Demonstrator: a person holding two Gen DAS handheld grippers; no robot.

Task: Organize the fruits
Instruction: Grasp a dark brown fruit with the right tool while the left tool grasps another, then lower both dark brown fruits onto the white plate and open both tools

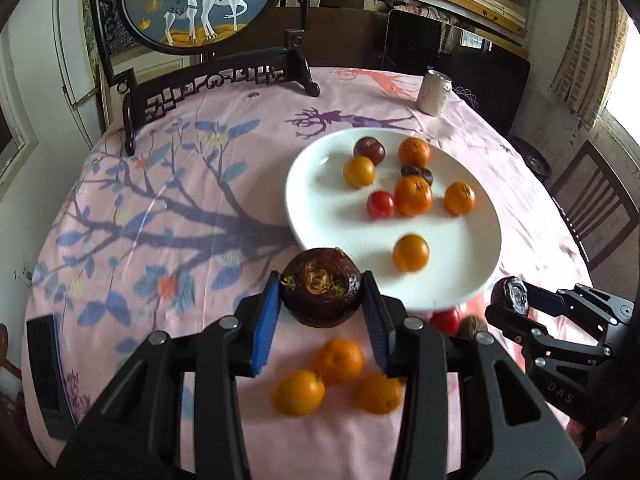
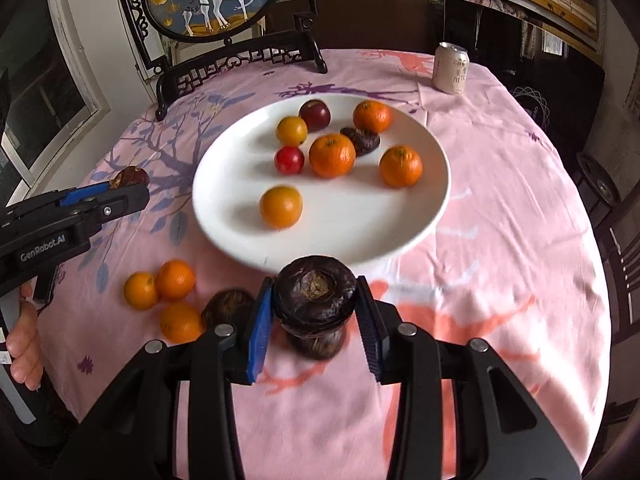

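Between the blue pads of the left hand-held gripper (image 1: 320,300) sits a dark water chestnut (image 1: 320,286), pinched from both sides and raised above the tabletop (image 1: 160,216). The right hand-held gripper (image 2: 316,312) likewise pinches a second dark chestnut (image 2: 315,290) between its pads. Directly ahead of both grippers lies the white plate (image 2: 224,216), its near rim just beyond each held fruit; it already carries oranges, yellow and red plums and a dark chestnut. Below and behind the left gripper's fingers, three oranges (image 1: 338,360) are loose on the tabletop, and another chestnut (image 2: 226,308) rests just left of the right gripper. The step in hand appears to be carrying fruit to the plate. The next move likely calls for advancing each gripper over the rim, lowering into a bare part of the plate, then spreading the fingers gently so the round fruit does not roll into its neighbours.
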